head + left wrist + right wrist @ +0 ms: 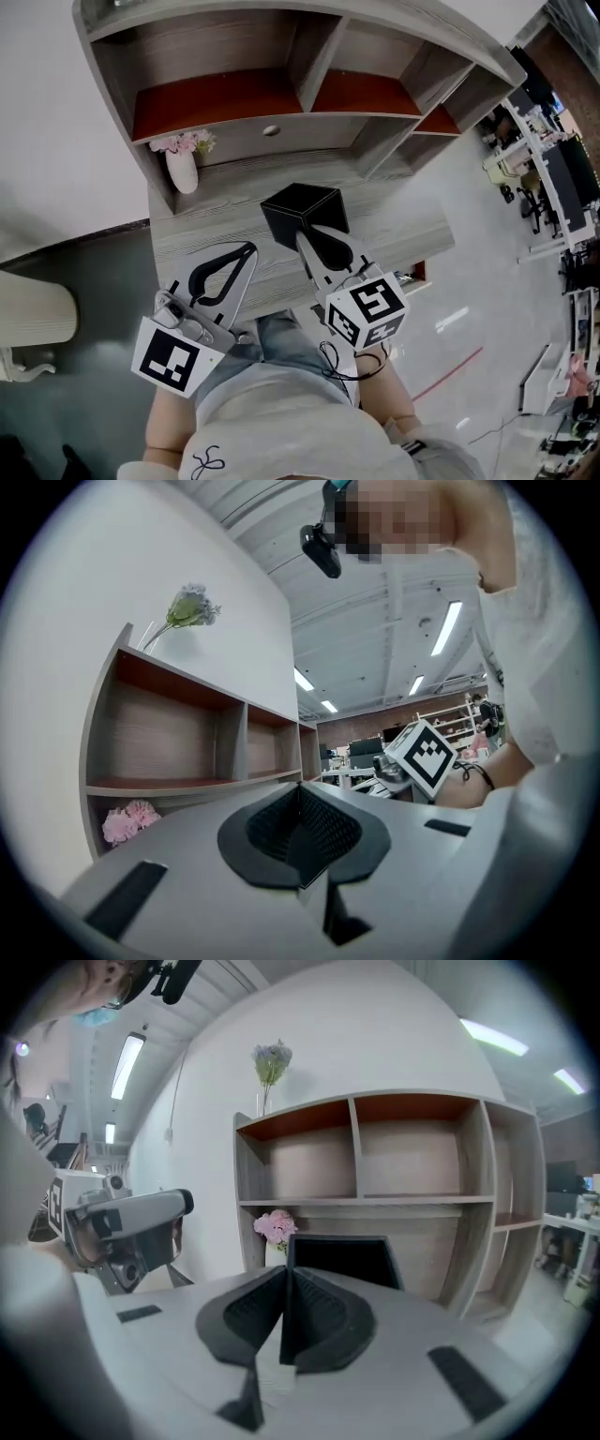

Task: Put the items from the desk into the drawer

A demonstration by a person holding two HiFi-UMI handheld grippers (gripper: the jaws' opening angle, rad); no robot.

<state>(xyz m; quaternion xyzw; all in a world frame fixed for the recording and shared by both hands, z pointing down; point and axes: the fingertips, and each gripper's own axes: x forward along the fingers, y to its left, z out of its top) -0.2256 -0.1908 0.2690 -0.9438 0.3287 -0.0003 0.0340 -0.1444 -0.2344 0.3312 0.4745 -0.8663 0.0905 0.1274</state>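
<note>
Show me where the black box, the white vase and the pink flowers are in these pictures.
black box (302,204), head view, on its upper side.
white vase (185,174), head view, on the middle of its body.
pink flowers (275,1225), right gripper view, on the blossoms.

- an open-plan office, perhaps a lab-like workroom.
- a grey wood-grain desk (403,230) with a red-lined shelf hutch (281,94) stands against a white wall.
- workstations with dark monitors (553,178) line the far side of a glossy grey floor (487,300).
- long ceiling strip lights (448,628) run overhead.
</note>
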